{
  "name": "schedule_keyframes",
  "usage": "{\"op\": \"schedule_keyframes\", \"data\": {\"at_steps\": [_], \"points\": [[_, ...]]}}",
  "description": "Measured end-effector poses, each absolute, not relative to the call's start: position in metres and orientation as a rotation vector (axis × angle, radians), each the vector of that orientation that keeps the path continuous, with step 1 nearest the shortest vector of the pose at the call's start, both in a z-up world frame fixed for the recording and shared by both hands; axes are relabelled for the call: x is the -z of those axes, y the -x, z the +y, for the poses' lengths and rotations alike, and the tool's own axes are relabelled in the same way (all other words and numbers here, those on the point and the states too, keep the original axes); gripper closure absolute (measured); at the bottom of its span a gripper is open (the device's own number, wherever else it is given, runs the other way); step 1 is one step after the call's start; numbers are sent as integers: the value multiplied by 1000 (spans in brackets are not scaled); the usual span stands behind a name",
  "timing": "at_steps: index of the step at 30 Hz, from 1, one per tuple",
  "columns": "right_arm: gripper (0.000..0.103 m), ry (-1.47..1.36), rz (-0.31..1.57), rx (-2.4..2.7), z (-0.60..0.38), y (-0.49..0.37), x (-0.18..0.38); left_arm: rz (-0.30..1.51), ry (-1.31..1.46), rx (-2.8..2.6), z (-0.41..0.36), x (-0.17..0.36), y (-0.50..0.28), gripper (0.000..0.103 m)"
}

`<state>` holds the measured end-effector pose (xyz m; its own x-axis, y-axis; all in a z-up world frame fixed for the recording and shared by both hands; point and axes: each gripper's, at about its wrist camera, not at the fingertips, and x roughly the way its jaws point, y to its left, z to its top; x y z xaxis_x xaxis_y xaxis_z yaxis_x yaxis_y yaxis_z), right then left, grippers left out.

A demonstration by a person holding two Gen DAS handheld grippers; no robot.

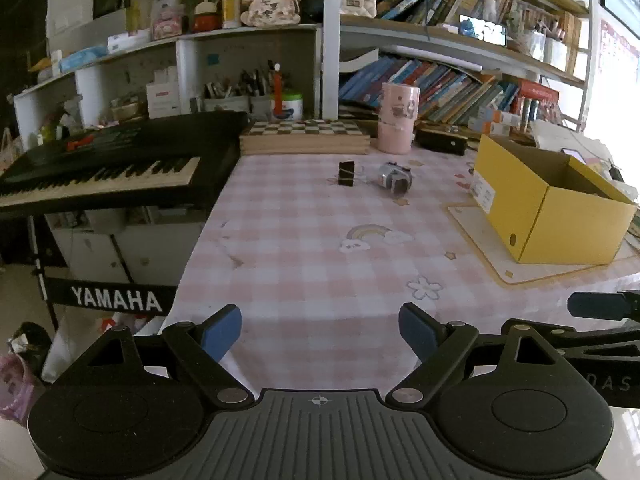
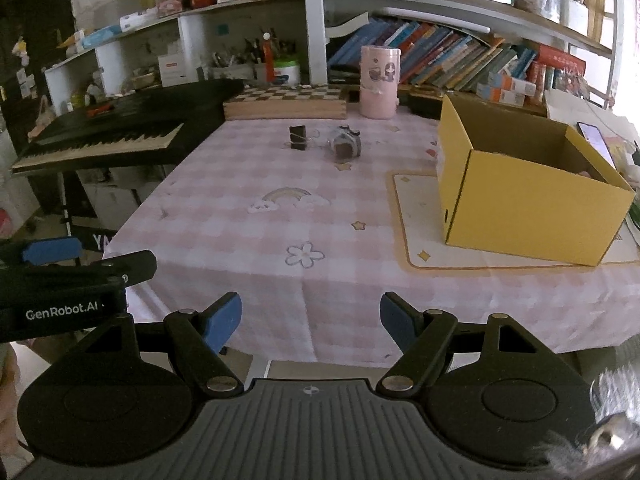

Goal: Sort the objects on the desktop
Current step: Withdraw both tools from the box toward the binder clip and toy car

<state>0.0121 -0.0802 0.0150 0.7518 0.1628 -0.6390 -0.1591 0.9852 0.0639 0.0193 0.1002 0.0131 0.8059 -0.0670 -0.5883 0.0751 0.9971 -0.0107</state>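
yellow box (image 2: 532,196) label unreadable — keyboard stand (image 1: 116,300) reads "yamaha".

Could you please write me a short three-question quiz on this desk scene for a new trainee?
1. True or false: the yellow box stands open at the top.
2. Which lies nearer the yellow box: (a) the black binder clip, or (b) the small grey object lying beside it?
3. Fill in: the left gripper and the right gripper both hang over the near edge of the checked tablecloth with their jaws ____ and nothing between them.

Key
1. True.
2. (b), the small grey object.
3. Open.
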Motion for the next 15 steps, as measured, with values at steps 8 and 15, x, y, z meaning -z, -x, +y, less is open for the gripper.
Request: {"op": "schedule_keyframes", "data": {"at_steps": [8, 15], "points": [[28, 1, 702, -202, -75, -29, -13, 630, -6, 56, 104, -11, -35, 15], [28, 0, 708, -208, -80, -57, -8, 646, -24, 61, 96, -6, -65, 15]]}}
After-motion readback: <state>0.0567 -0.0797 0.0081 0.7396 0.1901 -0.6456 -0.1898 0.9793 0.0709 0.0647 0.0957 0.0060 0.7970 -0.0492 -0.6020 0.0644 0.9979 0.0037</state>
